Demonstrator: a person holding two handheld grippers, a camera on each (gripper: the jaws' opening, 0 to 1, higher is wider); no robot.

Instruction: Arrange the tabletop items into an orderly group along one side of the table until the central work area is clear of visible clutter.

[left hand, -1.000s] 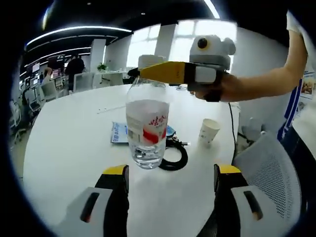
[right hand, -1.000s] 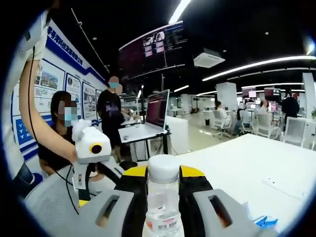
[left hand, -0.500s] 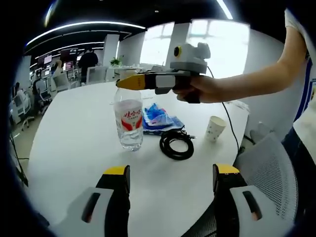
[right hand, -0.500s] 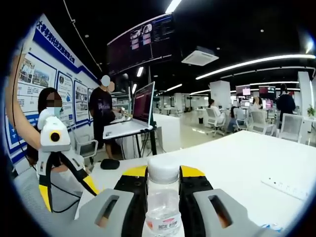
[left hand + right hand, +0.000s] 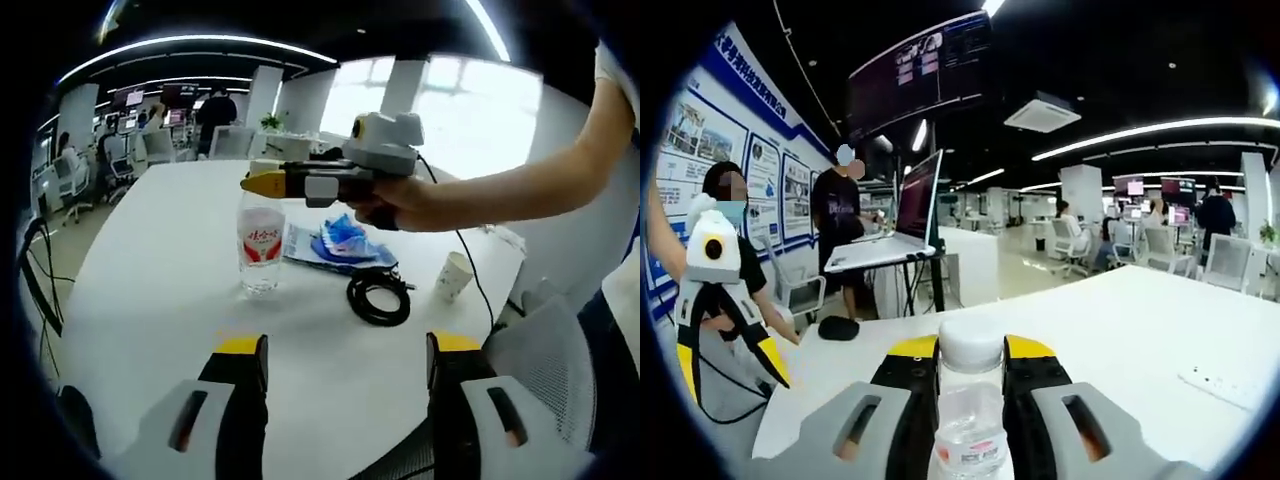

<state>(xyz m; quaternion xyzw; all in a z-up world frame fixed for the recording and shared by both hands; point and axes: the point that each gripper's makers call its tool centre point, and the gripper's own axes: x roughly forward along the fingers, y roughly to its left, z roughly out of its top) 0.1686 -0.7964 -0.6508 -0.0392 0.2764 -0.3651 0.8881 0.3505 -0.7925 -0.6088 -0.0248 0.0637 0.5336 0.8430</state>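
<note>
Right gripper [image 5: 971, 400] is pinching the water bottle [image 5: 260, 243] at its neck on my white table [image 5: 150, 290], while left gripper [image 5: 340, 400] is hanging spread wide.

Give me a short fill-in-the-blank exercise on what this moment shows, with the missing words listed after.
1. The right gripper is shut on the neck of a clear ____.
2. The left gripper has its jaws ____.
3. The coiled cable on the table is ____ in colour.
4. Beside the cable stands a paper ____.

Missing words: bottle; open; black; cup
</note>
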